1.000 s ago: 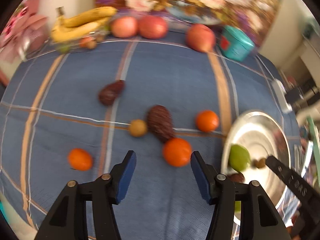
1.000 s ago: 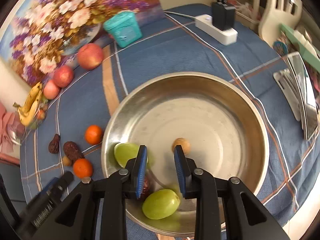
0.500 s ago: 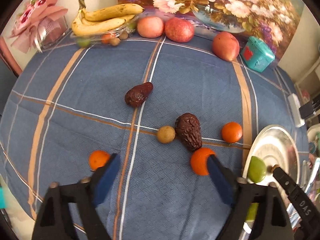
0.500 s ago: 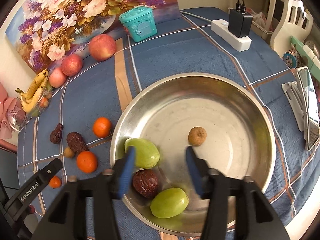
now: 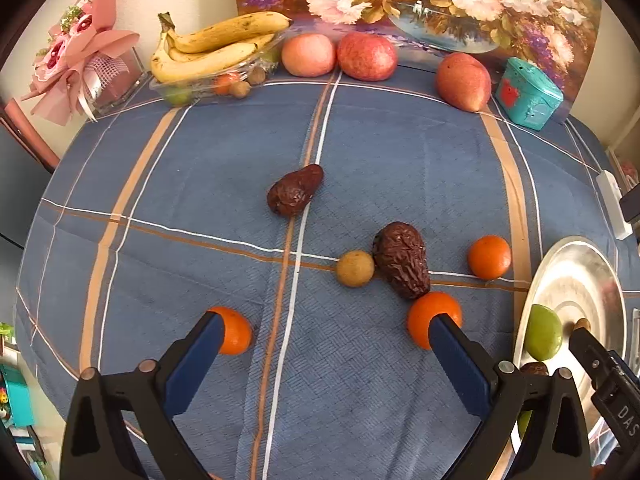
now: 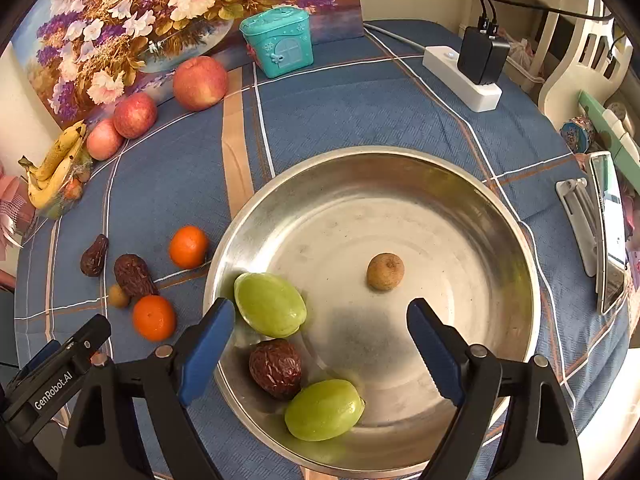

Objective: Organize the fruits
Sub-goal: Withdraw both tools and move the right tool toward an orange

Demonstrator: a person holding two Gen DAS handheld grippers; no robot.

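Left tool (image 5: 326, 330): jaws opening, spread wide, nothing between the pads, aimed steeply down at the blue plaid counter (image 5: 400, 152). An orange (image 5: 234, 330) sits just behind its left pad; a second orange (image 5: 430, 318) sits just behind its right pad. Ahead of the tool, between the pads' lines: a small tan round fruit (image 5: 355, 269) touching a large wrinkled date (image 5: 402, 259); a second date (image 5: 295, 195) further ahead, apart. A third orange (image 5: 489, 257) lies ahead and to the right. Bananas (image 5: 212, 50) and three apples (image 5: 366, 56) line the far edge. Right tool (image 6: 320, 324): jaws opening, spread, pads touching nothing, hanging over the near part of the metal bowl (image 6: 460, 184). In the bowl: a green fruit (image 6: 270, 310) just beside the left pad, a dark date (image 6: 275, 368) below it between the pads, another green fruit (image 6: 324, 410) nearest the camera, a small tan fruit (image 6: 385, 271) ahead, apart from the others. A teal box (image 6: 278, 40) and a power strip (image 6: 462, 78) stand far ahead.
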